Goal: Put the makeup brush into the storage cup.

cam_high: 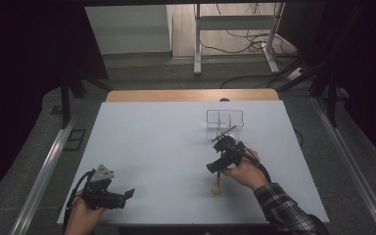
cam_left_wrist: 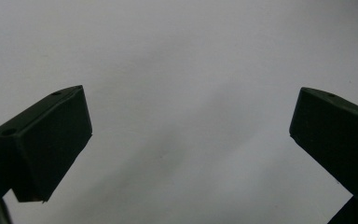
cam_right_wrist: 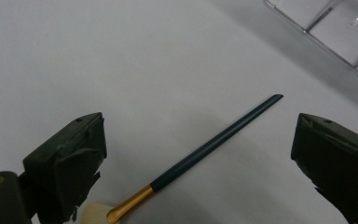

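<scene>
White sheeting covers the worktop, with a strip of bare wood along its far edge; beyond lie grey floor, a metal table frame and loose cables, with dark curtains at both sides. In the high view, the left hand-held gripper rests near the front left corner, and the right hand-held gripper sits over a makeup brush. A clear divided organiser stands farther back.

Left gripper view: jaws spread wide, nothing between them, plain white surface.

Right gripper view: jaws wide apart, straddling the brush without touching it; the brush lies flat, its dark handle pointing towards the organiser.
</scene>
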The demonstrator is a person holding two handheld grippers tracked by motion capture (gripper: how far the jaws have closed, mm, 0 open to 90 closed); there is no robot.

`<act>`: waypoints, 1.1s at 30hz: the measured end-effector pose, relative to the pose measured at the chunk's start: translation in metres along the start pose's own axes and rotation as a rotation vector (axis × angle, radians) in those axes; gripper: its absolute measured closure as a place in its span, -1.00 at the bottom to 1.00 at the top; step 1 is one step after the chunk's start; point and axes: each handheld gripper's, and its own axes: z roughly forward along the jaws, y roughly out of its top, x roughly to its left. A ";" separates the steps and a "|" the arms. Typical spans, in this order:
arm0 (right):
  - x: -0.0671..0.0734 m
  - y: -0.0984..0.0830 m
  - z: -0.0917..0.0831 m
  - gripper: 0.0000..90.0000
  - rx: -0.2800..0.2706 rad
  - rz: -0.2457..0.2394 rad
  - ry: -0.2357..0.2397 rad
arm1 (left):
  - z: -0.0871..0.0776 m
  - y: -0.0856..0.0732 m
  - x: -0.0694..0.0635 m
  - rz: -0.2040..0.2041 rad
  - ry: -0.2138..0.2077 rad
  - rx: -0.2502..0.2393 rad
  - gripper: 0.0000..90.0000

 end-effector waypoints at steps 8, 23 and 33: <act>0.000 -0.008 0.012 -0.88 0.019 0.010 -0.007 | 0.001 0.000 0.000 0.000 -0.001 0.003 -1.00; 0.001 -0.023 0.029 -0.67 0.083 -0.040 -0.029 | 0.000 0.000 0.000 -0.005 -0.010 0.002 -1.00; 0.000 -0.022 0.017 0.86 0.137 -0.103 0.013 | 0.000 -0.002 0.002 -0.026 -0.031 -0.015 -0.99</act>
